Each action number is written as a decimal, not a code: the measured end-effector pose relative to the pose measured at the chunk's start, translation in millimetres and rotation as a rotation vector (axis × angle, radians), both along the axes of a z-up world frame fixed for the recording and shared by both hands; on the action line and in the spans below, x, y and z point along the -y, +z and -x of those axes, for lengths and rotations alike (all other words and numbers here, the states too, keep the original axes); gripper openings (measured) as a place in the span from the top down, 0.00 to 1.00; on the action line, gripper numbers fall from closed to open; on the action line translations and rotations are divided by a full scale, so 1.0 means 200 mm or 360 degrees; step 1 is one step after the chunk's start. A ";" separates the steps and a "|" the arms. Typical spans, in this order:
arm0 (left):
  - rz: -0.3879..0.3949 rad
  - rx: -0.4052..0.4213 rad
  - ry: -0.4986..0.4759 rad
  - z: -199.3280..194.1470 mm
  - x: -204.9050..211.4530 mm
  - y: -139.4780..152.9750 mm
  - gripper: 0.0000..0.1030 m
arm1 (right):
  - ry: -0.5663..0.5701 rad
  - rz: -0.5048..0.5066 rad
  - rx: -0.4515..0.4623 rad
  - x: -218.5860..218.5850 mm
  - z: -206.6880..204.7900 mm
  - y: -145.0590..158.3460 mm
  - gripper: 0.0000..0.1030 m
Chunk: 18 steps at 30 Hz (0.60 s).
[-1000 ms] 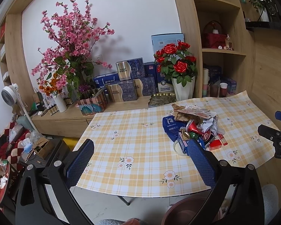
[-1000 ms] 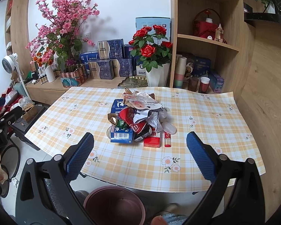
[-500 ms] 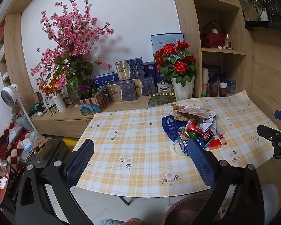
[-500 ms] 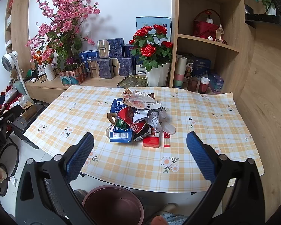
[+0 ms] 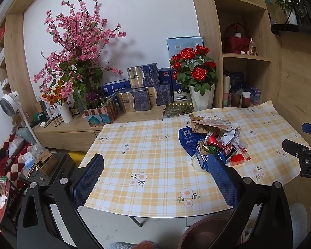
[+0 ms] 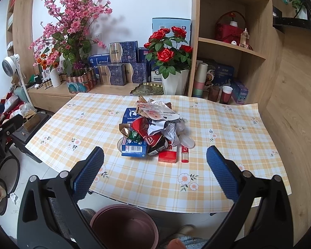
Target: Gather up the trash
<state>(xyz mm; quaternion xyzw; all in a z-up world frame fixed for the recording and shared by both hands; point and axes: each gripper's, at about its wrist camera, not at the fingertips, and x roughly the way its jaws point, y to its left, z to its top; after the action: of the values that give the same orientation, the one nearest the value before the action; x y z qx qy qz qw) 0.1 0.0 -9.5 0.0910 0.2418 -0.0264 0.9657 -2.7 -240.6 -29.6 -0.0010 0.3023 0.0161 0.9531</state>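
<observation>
A pile of trash (image 6: 155, 128) lies mid-table on the yellow checked cloth: blue cartons, red and white wrappers, a red box (image 6: 168, 156) and a small red tube (image 6: 184, 154). The pile also shows in the left wrist view (image 5: 213, 141), right of centre. My right gripper (image 6: 155, 171) is open and empty, held above the table's near edge in front of the pile. My left gripper (image 5: 155, 178) is open and empty, left of the pile above the near edge. A brown bin (image 6: 124, 226) stands on the floor under the near edge.
The checked table (image 6: 228, 128) stands before a wooden sideboard with blue gift boxes (image 6: 118, 62), a pink blossom arrangement (image 6: 72, 27) and a red rose vase (image 6: 172, 62). Shelves with cups (image 6: 226, 94) stand at the right. A fan (image 6: 10, 64) and clutter lie at the left.
Both grippers have drifted slightly toward the table; the pile looks a little closer in the right wrist view. Nothing was grasped or moved.
</observation>
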 end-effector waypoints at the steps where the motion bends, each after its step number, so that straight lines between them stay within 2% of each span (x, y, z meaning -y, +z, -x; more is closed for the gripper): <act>1: 0.0012 -0.0003 -0.0008 0.00 0.00 0.00 0.05 | 0.0004 -0.0006 -0.0005 0.00 0.00 0.00 0.05; 10: 0.0181 -0.0033 -0.0011 -0.03 -0.08 -0.03 0.05 | -0.0007 0.0064 -0.0009 -0.03 -0.01 -0.05 0.05; 15: 0.0053 0.0019 -0.0008 -0.05 -0.06 -0.07 0.05 | 0.0019 0.0044 -0.0041 -0.01 -0.03 -0.09 0.05; 18: 0.0048 0.0019 -0.0014 -0.09 -0.06 -0.10 0.05 | 0.0038 0.0079 -0.0041 -0.01 -0.06 -0.12 0.05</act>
<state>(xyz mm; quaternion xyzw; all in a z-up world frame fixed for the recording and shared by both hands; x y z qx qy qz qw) 17.4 12.5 -30.3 0.0777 0.2352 -0.0336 0.9683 8.8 -237.7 -52.8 -0.0281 0.3149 0.0199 0.9485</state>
